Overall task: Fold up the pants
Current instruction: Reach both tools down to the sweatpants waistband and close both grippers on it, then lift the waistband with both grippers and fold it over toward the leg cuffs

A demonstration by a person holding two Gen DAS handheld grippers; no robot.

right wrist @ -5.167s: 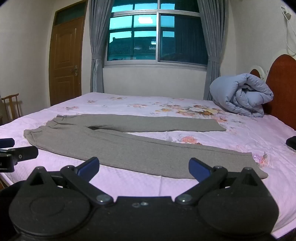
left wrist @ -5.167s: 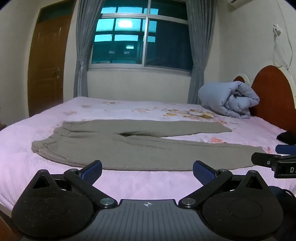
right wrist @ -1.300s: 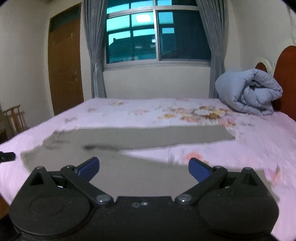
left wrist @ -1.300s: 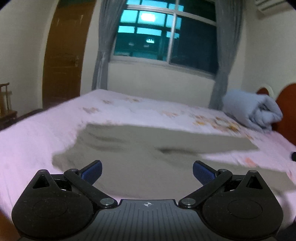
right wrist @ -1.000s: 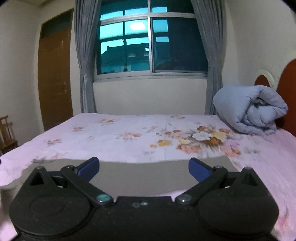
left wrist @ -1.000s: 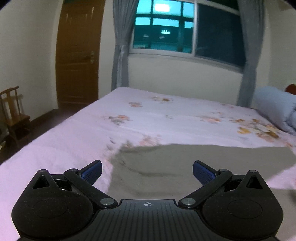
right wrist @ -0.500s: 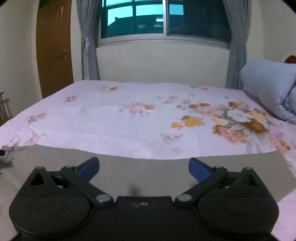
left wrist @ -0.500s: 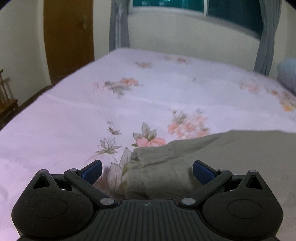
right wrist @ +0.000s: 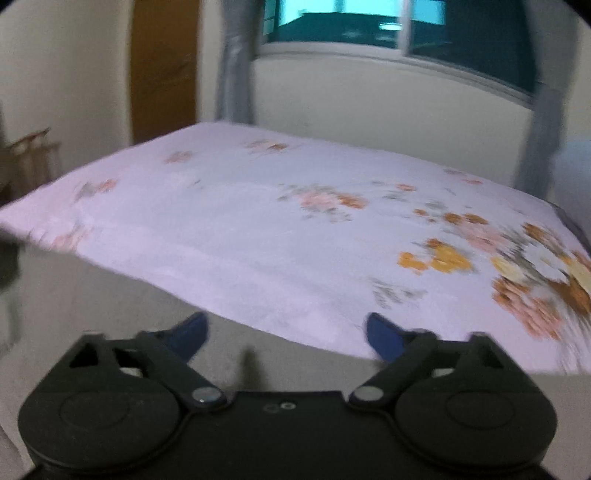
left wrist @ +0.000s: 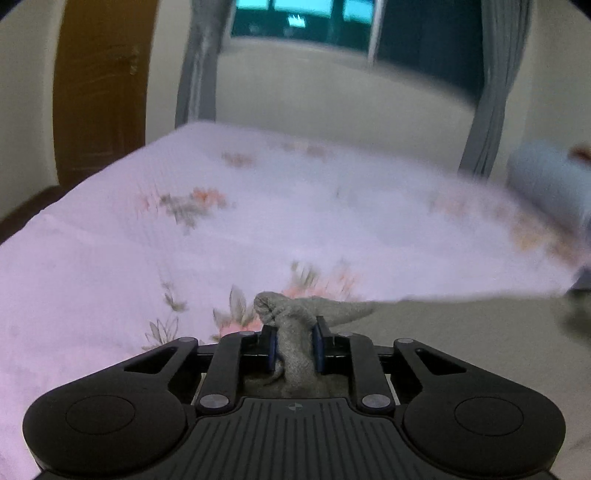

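The grey pants (left wrist: 461, 332) lie flat on the pink floral bed sheet (left wrist: 184, 236). My left gripper (left wrist: 294, 347) is shut on a bunched corner of the pants near the waist end; grey fabric sticks up between the blue pads. In the right wrist view the pants (right wrist: 110, 295) run along the lower part of the frame. My right gripper (right wrist: 286, 338) is open and sits low over the far edge of a pant leg, its blue fingertips (right wrist: 384, 336) spread wide with nothing between them.
A rolled blue quilt (left wrist: 546, 181) lies at the far right of the bed. A wooden door (left wrist: 99, 85), grey curtains (left wrist: 491, 88) and a window (right wrist: 369, 22) stand behind the bed. A wooden chair (right wrist: 33, 151) stands at the left.
My left gripper has closed on the corner of the pants, which it was hovering over open. My right gripper has moved lower and closer to the pant leg edge, still open.
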